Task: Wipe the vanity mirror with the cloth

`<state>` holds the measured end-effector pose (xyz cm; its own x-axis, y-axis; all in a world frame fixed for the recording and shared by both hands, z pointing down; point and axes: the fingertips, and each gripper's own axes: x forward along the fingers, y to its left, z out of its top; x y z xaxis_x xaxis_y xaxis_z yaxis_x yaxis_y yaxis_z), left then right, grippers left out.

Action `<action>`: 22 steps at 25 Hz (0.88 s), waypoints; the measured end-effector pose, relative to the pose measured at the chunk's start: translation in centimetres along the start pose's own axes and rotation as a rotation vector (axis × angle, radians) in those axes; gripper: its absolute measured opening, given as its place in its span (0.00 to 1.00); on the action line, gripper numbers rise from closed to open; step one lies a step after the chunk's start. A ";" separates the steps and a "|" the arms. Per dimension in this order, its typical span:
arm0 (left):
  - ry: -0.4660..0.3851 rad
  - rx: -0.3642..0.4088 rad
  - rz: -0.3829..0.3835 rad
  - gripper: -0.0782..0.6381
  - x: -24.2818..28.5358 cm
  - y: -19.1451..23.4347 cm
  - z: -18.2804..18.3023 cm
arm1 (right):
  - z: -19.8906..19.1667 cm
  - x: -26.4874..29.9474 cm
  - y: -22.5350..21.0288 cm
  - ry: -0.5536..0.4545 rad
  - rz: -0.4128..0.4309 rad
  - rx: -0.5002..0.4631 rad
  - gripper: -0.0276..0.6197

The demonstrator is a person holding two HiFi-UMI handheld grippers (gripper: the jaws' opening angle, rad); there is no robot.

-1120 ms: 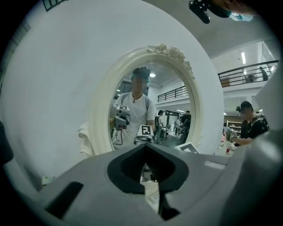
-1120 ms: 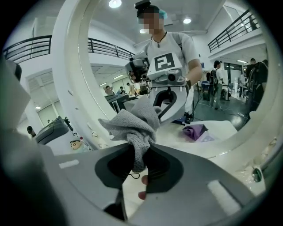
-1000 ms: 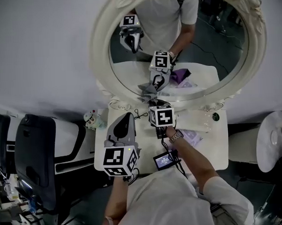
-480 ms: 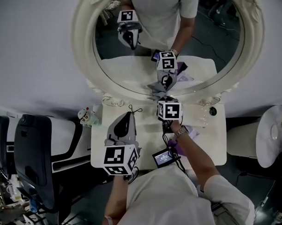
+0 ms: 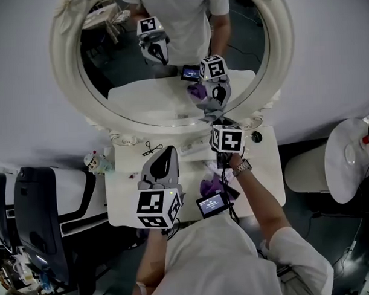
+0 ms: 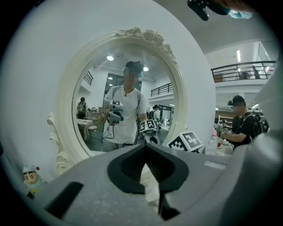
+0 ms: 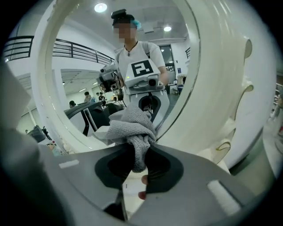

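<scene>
Two claws showed in the head view. The right claw (image 5: 216, 121), clamped on a bunched grey knitted cloth (image 5: 209, 116), reached to the lower right edge of the oval vanity mirror (image 5: 140, 97), just inside its ornate cream frame (image 5: 66, 87), apparently to bring the wad to the glass. The left claw (image 5: 166, 152) hung above the white bench (image 5: 122, 191), probably to keep out of the wiping path. A purple cloth (image 5: 211, 186) lay on the bench beside the right forearm.

From the left gripper view, that claw's jaws met tip to tip on nothing and pointed at the mirror from well back.

From the right gripper view, the jaws pinched one fold of the cloth. The loose bundle ahead of the tips looked meant to keep hard plastic off the glass, though actual contact could not be confirmed.
</scene>
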<state>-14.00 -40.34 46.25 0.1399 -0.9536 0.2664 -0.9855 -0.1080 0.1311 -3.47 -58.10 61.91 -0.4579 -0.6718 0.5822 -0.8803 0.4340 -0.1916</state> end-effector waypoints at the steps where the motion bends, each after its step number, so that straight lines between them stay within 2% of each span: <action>1: 0.000 -0.001 0.000 0.11 0.0 -0.5 -0.1 | 0.4 -0.5 -0.4 -0.013 -0.002 -0.005 0.14; 10: -0.001 0.003 0.030 0.11 -1.6 -3.0 -1.3 | 2.8 -4.4 -3.0 -0.152 -0.004 -0.002 0.14; 14: 0.007 -0.010 0.013 0.11 -2.2 -3.8 -2.8 | 3.7 -7.9 -2.0 -0.289 0.100 0.054 0.14; 19: -0.044 0.006 -0.080 0.11 -3.5 -4.8 -3.1 | 2.8 -15.0 1.8 -0.434 0.196 0.028 0.14; 22: -0.092 0.008 -0.179 0.11 -5.8 -5.7 -3.2 | 1.0 -20.3 3.9 -0.488 0.184 0.024 0.14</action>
<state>-8.90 -33.33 47.03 0.3042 -0.9406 0.1506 -0.9464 -0.2804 0.1604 2.31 -43.39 48.51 -0.6048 -0.7898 0.1022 -0.7798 0.5613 -0.2772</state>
